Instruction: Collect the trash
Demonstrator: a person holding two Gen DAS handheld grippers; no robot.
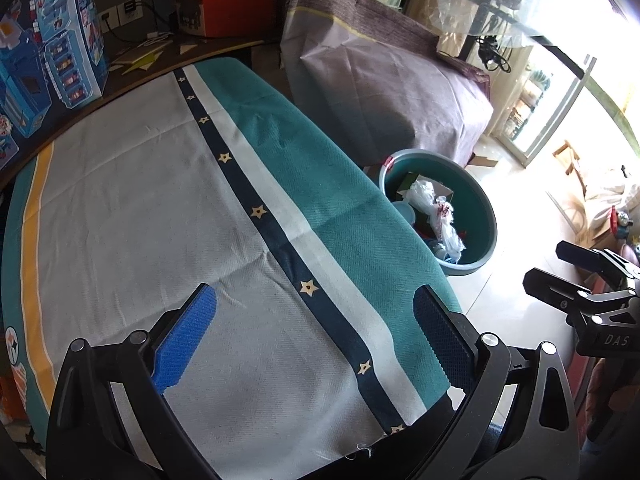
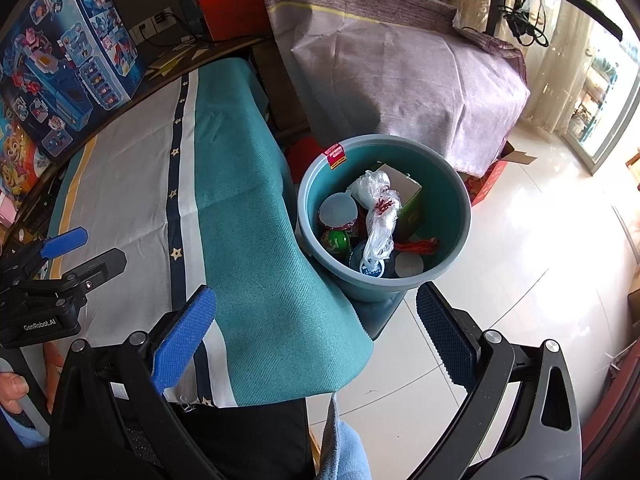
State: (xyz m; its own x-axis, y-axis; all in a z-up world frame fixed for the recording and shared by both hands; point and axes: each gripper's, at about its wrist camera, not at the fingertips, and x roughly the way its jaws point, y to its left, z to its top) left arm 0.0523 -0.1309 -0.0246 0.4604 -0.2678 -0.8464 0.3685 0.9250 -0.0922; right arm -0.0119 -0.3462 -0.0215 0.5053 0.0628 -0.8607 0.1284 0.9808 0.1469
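Teal, round plastic trash bucket [image 2: 384, 216] stands on the pale tiled floor [image 2: 520, 280] beside the cloth-covered table [image 1: 160, 200], holding crumpled plastic bags [image 2: 378, 208]. Left gripper [image 1: 316, 340] and right gripper [image 2: 316, 340] hover, jaws wide apart, empty.

Left gripper [image 1: 316, 336], black frame with blue textured finger pads [image 1: 186, 340]: jaws spread wide, nothing between them. It hovers above the worktop draped in grey-and-teal cloth [image 1: 140, 208], not touching it, fingers aimed forward along the cloth.

Right gripper [image 2: 316, 340], same black build: jaws likewise spread wide and empty. Left finger pad [image 2: 184, 340] sits over the teal edge of the cloth; the other finger is out past that edge, off the worktop.

In the right wrist view the left gripper shows at the left border, over the grey part of the cloth, just beside the right one.

A bare hand [image 2: 12, 392] with a light blue sleeve cuff shows at the lower left border of the right wrist view.
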